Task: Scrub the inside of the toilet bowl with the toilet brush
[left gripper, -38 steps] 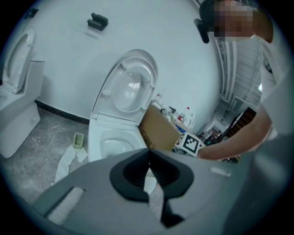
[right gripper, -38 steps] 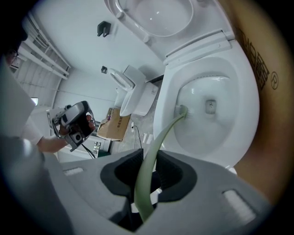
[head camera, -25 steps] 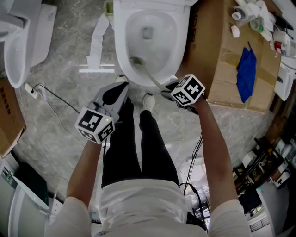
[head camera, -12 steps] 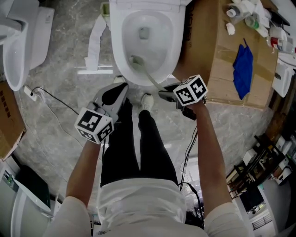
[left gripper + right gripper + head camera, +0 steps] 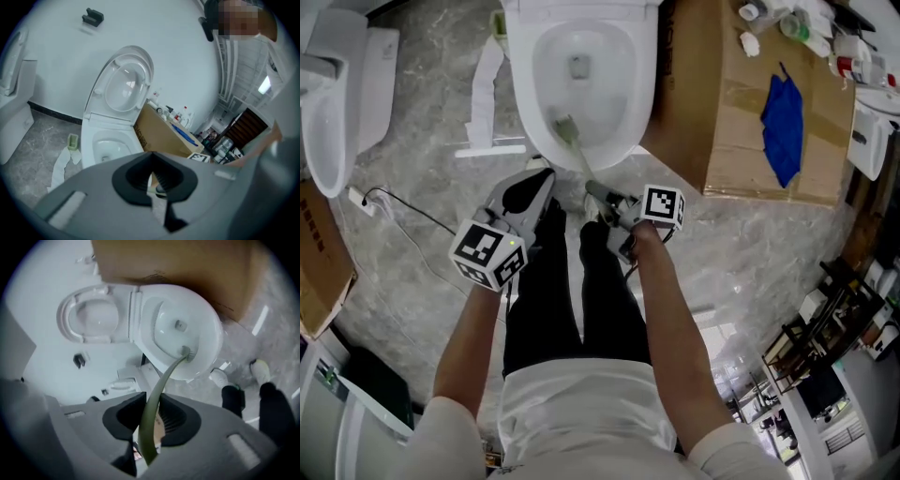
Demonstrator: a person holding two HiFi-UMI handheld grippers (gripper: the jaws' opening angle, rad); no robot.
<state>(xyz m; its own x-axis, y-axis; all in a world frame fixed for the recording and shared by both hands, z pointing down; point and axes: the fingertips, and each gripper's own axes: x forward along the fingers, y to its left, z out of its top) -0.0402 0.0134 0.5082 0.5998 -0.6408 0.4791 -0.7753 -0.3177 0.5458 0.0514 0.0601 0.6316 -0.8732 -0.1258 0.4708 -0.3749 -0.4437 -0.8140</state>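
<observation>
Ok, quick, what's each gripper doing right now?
Left gripper: shut, nothing in it.
Right gripper: shut on the handle of the grey-green curved plastic toilet brush.

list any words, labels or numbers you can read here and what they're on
No text can be read in any view.
Box: dark print on its side, too blurred to read.
Bottles on the box: labels too small to read.
Left cube and right cube: black-and-white square markers only, no letters or numbers.
</observation>
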